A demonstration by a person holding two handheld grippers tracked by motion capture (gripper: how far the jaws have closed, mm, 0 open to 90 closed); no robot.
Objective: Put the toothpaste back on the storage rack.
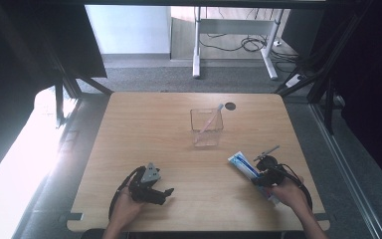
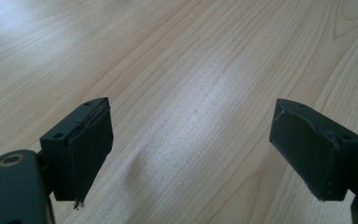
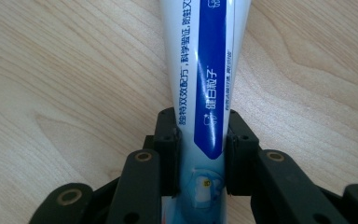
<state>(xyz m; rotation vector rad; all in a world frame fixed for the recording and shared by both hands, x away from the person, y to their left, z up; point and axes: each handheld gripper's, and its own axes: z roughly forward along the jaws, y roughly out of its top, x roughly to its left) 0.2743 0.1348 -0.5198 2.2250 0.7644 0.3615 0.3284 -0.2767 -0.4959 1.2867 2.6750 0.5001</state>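
Observation:
A white and blue toothpaste tube [image 1: 242, 165] lies on the wooden table [image 1: 149, 134] at the front right. My right gripper [image 1: 261, 175] is shut on it. In the right gripper view the two black pads press on both sides of the tube [image 3: 205, 70] near its lower end, at the gripper's [image 3: 200, 140] tips. My left gripper [image 1: 165, 194] rests at the front left, held in a hand. Its jaws stand wide open over bare wood in the left gripper view [image 2: 191, 135], with nothing between them.
A clear square container [image 1: 206, 140] stands at the table's middle rear, and a pink toothbrush [image 1: 212, 119] leans inside it. A small dark round hole [image 1: 230, 106] sits just behind it. Desk legs and cables are on the floor beyond the far edge.

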